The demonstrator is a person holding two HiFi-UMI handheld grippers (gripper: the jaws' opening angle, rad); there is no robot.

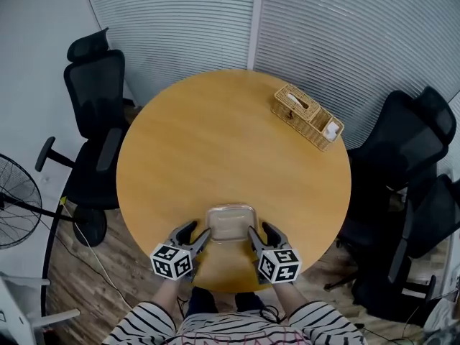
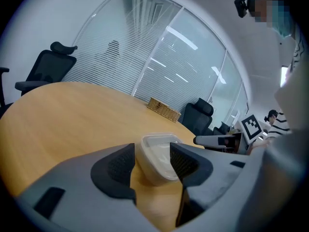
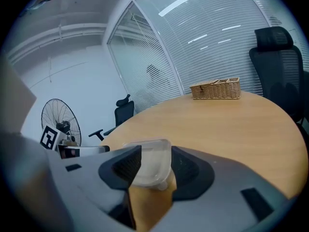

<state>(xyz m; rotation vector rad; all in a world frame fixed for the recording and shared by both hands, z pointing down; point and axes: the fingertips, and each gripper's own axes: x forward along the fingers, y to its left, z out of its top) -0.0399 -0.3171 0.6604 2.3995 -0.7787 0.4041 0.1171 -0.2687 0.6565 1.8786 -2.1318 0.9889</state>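
So the person's standing at the near edge of a round wooden table (image 1: 215, 142) with a gripper in each hand, both on the same thing: a clear plastic container (image 1: 231, 223) sitting close to that edge, right in front of them. The left gripper (image 1: 198, 230) has its jaws straddling the container's near-left corner. From that gripper's own view the pads look pressed against the plastic on both sides, so it's pinching it, not just hanging around. The right gripper (image 1: 260, 230) is the same on the near-right corner, with the rim wedged between its two dark pads. The container looks flat on the table, not tilted as far as I can see.

Across the table, well apart from all this, there's a wicker basket (image 1: 307, 116) near the far-right rim. Black office chairs (image 1: 93, 106) stand around the table, and a floor fan (image 1: 14, 200) sits off to the left.
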